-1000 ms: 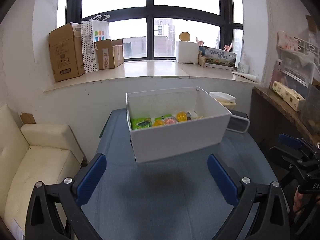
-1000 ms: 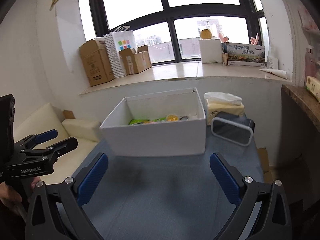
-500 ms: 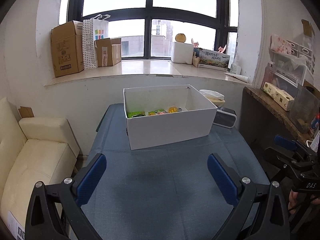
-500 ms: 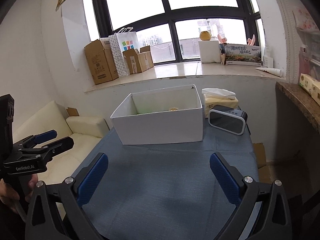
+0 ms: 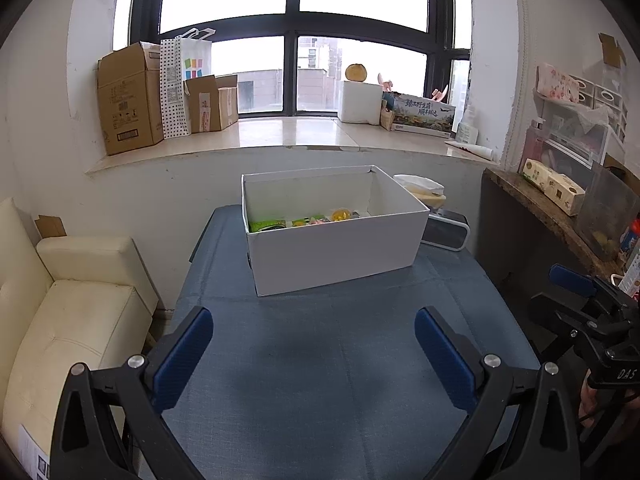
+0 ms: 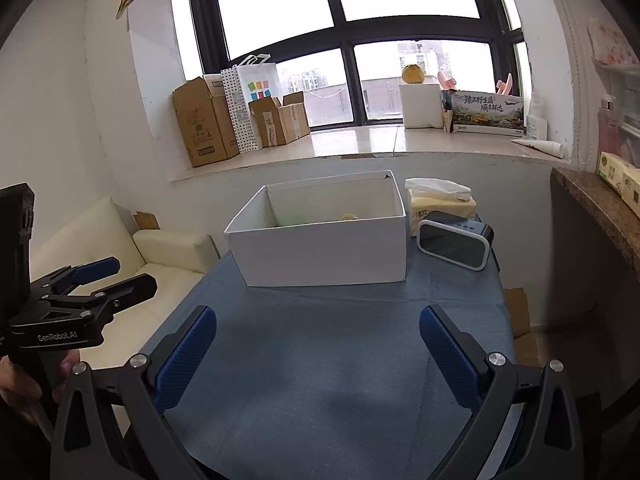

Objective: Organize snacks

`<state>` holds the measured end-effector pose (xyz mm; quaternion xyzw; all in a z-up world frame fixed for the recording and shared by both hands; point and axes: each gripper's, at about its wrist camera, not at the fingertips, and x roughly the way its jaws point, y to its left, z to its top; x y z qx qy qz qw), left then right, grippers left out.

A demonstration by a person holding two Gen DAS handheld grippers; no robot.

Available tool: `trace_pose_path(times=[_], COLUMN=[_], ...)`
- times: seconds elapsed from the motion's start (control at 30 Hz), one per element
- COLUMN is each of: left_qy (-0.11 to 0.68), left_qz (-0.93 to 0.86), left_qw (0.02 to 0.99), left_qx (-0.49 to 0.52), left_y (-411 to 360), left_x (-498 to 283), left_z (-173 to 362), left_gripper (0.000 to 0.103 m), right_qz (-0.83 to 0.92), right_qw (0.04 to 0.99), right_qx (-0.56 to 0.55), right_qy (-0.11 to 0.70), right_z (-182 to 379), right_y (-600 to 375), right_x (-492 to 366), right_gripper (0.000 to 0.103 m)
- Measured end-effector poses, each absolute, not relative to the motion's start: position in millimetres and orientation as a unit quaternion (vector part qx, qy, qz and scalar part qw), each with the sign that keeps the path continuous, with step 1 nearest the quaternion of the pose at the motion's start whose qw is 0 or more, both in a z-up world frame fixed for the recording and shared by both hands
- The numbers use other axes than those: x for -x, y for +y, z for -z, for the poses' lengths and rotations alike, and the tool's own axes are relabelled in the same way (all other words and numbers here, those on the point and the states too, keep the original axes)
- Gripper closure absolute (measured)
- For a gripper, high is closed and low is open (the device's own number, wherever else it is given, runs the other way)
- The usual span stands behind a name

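Note:
A white open box [image 5: 340,254] stands at the far end of the blue-clothed table [image 5: 320,360]; it also shows in the right wrist view [image 6: 324,252]. Inside lie several snacks: green packets [image 5: 266,225] and a yellow round one [image 5: 341,214]; only a yellow bit [image 6: 349,216] shows over the rim in the right wrist view. My left gripper [image 5: 314,350] is open and empty, well back from the box. My right gripper [image 6: 318,350] is open and empty too, also back from the box.
A black clock-like device [image 6: 454,240] and a tissue pack [image 6: 440,198] stand right of the box. A cream sofa [image 5: 68,312] is left of the table, a dark counter [image 5: 560,216] at right. Cardboard boxes [image 5: 128,98] sit on the windowsill.
Both grippers have pulled back from the box, which now looks smaller and farther. More bare tablecloth lies in front. Both stay open and empty.

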<state>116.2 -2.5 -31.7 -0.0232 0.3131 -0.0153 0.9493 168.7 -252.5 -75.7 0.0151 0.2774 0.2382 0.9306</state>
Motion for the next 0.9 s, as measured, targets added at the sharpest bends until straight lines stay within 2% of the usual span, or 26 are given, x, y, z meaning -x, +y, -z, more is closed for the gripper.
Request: trace_pose_path(times=[0.9], left_qy=[0.317], left_qz=[0.014], left_qw=[0.948], left_qx=[0.021], left_y=[-2.3], left_x=[-114.9], left_z=[33.7], left_gripper=[0.000], right_qz=[-0.251], right_qw=[0.928], right_qx=[-0.015], right_qy=[0.274], right_z=[74.2], right_y=[-248.1], right_x=[-164.1], right_gripper=[0.000])
